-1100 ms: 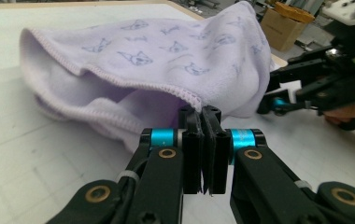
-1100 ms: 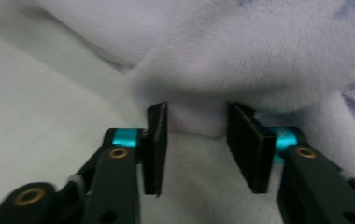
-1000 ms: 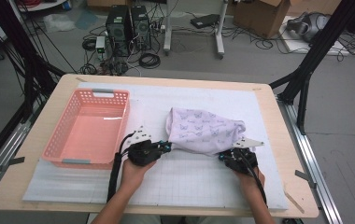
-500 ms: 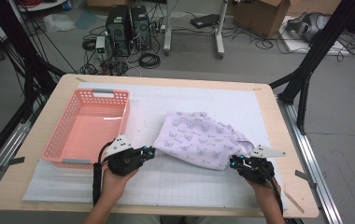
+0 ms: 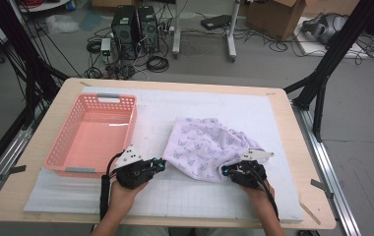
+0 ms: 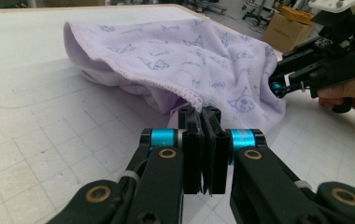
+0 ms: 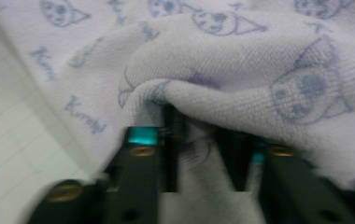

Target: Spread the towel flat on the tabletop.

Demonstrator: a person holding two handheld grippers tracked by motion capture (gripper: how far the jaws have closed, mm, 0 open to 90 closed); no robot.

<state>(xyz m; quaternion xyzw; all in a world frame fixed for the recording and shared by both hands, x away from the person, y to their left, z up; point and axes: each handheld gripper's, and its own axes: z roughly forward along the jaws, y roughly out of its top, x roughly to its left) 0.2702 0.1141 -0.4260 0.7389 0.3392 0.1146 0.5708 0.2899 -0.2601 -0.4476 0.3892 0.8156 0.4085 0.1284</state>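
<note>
The lilac terry towel printed with small cat faces (image 5: 204,147) lies rumpled at the centre of the high view, on the white gridded mat (image 5: 175,196) that covers the worktop. It looks soft, light and limp (a cloth that sags and folds wherever it is not held), so it should be taken by a hemmed edge or corner rather than the middle, and by two spread points if it is to be laid flat.

The left hand-held gripper (image 6: 202,119) has its jaws pressed together at the towel's lower left, where the stitched hem (image 6: 185,93) meets its tips; I cannot tell whether any cloth is pinched between them. The right hand-held gripper (image 7: 203,140) is at the towel's lower right; its jaws have just been moving and stand a little apart, with a fold of towel bunched between and over them, seemingly clamped on it.

A pink plastic slotted basket (image 5: 72,142), empty, sits to the left.
</note>
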